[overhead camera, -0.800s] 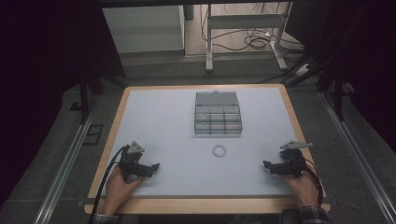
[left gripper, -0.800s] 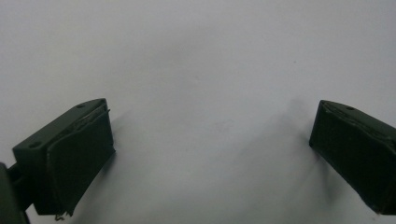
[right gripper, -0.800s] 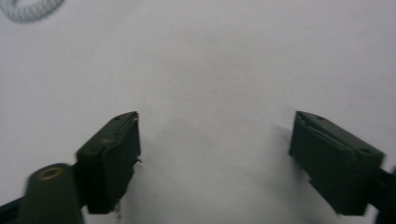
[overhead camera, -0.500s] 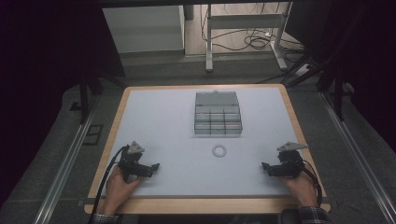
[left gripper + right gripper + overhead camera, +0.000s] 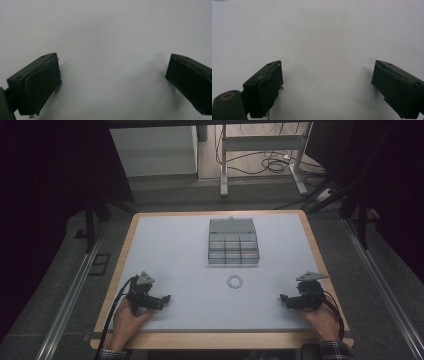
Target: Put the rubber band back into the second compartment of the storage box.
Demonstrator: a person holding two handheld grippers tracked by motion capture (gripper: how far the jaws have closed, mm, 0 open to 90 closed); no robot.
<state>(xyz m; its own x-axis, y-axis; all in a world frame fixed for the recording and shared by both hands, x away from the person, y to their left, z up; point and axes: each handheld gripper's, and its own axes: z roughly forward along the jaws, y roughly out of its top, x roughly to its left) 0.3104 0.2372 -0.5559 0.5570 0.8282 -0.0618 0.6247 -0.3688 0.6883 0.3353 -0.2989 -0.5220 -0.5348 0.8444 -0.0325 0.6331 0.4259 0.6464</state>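
Note:
A clear plastic compartment box (image 5: 233, 241) stands on the white table top (image 5: 170, 250), lid raised at its far side. In front of it lies a small white ring (image 5: 234, 281). My left gripper (image 5: 165, 300) rests near the front left of the table in a hand, pointing right. Its jaws stand wide apart in the left gripper view (image 5: 112, 82), with bare table between them. My right gripper (image 5: 283, 299) sits near the front right, pointing left. In the right gripper view its jaws (image 5: 327, 87) are also wide apart and hold nothing.
The table has a wooden rim (image 5: 220, 339). Beyond its far edge are a metal stand (image 5: 260, 157) and cables on the floor (image 5: 272, 165). Metal rails (image 5: 70, 295) run along both sides of the table.
The right gripper has shifted slightly left and toward the front edge. The left gripper, the ring and the box have kept still.

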